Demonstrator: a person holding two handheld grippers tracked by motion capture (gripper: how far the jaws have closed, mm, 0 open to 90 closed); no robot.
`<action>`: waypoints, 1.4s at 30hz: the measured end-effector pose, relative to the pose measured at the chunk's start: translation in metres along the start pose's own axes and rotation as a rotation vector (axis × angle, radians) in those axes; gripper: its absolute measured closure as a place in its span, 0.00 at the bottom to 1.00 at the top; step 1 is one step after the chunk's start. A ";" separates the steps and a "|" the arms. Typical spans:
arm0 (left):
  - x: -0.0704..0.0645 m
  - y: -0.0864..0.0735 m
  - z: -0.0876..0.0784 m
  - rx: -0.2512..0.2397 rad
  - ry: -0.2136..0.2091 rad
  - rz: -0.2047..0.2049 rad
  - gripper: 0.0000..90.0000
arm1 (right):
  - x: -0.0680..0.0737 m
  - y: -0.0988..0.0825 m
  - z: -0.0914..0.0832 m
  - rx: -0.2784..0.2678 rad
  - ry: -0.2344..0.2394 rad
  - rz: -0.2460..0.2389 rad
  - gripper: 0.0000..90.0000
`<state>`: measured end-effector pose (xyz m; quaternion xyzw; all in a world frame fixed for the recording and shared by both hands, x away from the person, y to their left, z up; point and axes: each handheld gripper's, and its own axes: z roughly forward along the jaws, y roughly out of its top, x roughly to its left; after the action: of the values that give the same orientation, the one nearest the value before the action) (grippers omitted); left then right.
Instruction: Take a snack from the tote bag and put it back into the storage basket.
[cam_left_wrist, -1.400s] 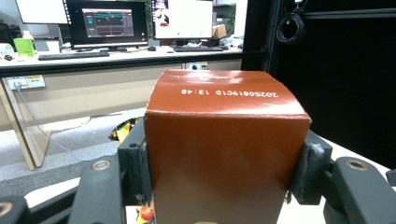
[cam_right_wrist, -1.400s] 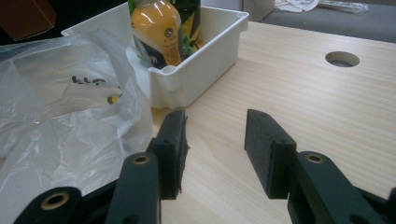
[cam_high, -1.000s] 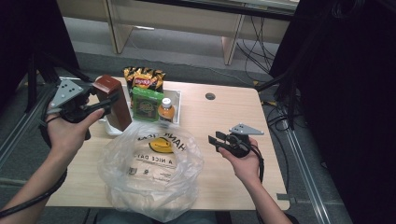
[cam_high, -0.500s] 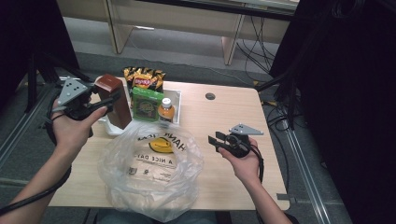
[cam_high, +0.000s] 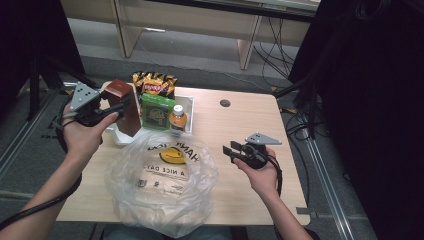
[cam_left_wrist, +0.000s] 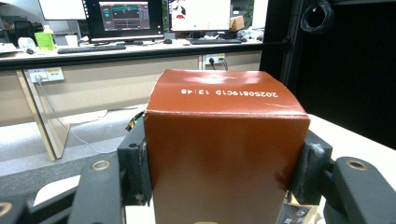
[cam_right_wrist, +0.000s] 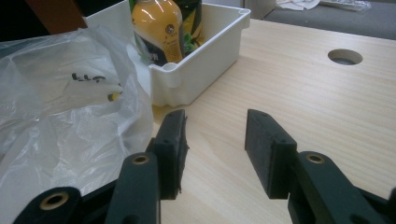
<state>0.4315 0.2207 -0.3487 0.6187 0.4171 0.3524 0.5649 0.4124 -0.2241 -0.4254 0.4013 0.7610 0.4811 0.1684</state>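
The light wooden table (cam_high: 250, 125) lies bare from centre to its 3 o'clock edge, where the right gripper (cam_high: 229, 151) hovers, jaws spread on nothing. A crumpled clear plastic bag (cam_high: 160, 185) overhangs the 6 o'clock edge. At 10 o'clock the left gripper (cam_left_wrist: 224, 172) pinches a tall reddish-brown cardboard carton (cam_left_wrist: 224, 154) above the white plastic bin (cam_high: 192, 107).

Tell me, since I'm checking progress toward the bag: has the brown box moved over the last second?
Yes. The brown box, in the left gripper, shifted slightly right, toward the white bin.

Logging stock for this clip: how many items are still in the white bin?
3: a chip bag at the bin's far end, a green packet in the middle, an orange bottle beside it. The brown box and left gripper may hide more.
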 end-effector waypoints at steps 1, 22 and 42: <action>0.000 -0.001 0.001 0.001 0.000 -0.001 0.42 | 0.000 0.000 0.000 -0.002 0.000 0.000 0.66; 0.006 -0.015 0.025 0.035 0.030 0.004 0.42 | 0.004 -0.001 0.000 0.014 0.011 0.032 0.65; 0.014 -0.033 0.044 0.073 0.087 -0.011 0.42 | 0.004 -0.001 0.000 0.009 0.013 0.029 0.65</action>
<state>0.4733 0.2165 -0.3870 0.6208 0.4573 0.3605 0.5249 0.4098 -0.2212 -0.4257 0.4101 0.7583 0.4826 0.1546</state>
